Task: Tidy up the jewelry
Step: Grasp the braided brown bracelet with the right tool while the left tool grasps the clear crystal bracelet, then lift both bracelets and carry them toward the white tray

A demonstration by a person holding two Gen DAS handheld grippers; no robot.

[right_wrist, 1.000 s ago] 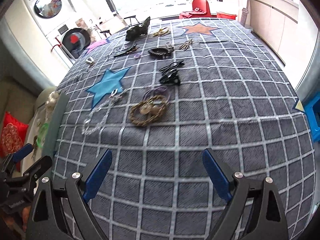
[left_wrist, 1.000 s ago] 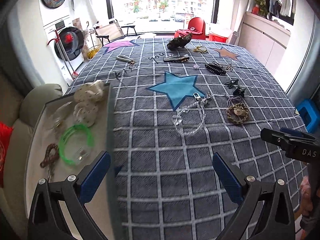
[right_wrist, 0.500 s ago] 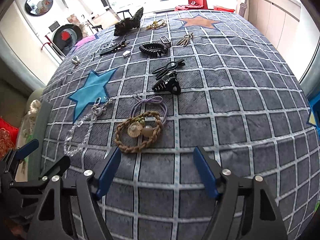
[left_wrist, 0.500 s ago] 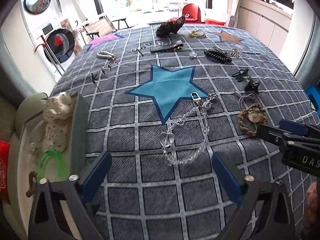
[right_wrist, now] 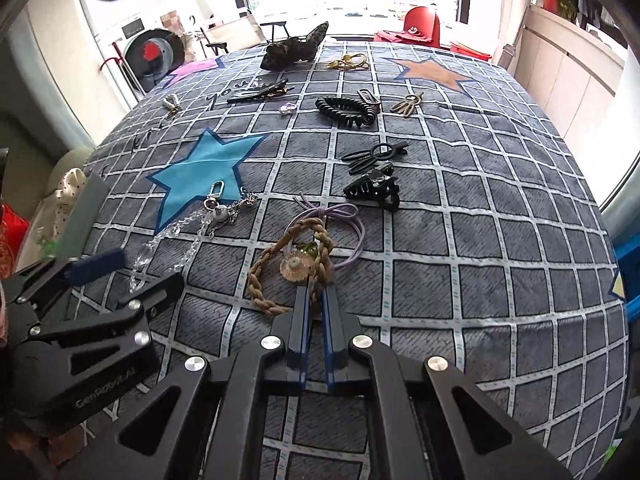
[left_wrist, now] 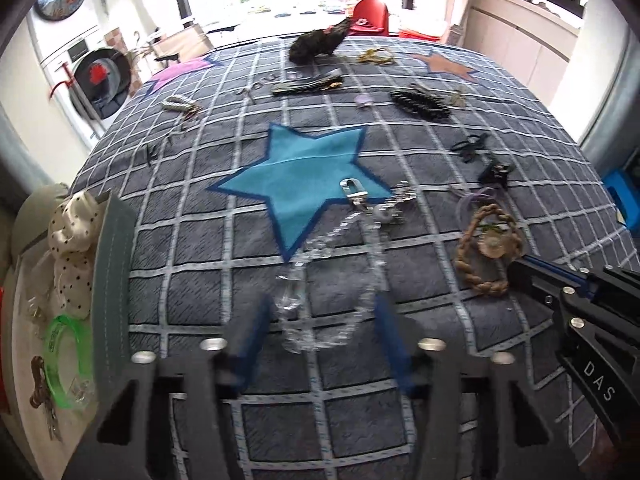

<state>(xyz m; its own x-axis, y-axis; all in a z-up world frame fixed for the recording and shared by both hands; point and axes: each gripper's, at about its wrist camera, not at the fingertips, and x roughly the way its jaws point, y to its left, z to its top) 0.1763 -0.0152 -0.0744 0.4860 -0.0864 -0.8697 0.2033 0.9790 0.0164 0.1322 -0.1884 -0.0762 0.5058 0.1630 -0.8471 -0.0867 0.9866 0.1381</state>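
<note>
A clear crystal bead chain (left_wrist: 340, 264) with a silver clasp lies on the grey checked cloth by the blue star. My left gripper (left_wrist: 324, 320) is half closed, its fingers on either side of the chain's near loop. A braided brown bracelet (right_wrist: 288, 264) with a pale flower charm lies to the right. My right gripper (right_wrist: 316, 300) is shut on the bracelet's near edge; it also shows in the left wrist view (left_wrist: 516, 276). The grey tray (left_wrist: 108, 280) at the left holds a green bangle (left_wrist: 60, 360), a dotted scrunchie and small pieces.
On the cloth lie a purple hair tie (right_wrist: 340, 216), a black claw clip (right_wrist: 372, 190), black hair ties (right_wrist: 372, 156), a black coil tie (right_wrist: 344, 110), gold pieces, clips and a dark scrunchie (right_wrist: 292, 50) at the far edge. A blue bin (left_wrist: 624, 200) stands right of the table.
Both grippers moved forward and down. The left fingers narrowed around the bead chain's loop. The right gripper went from open to shut on the braided bracelet.
</note>
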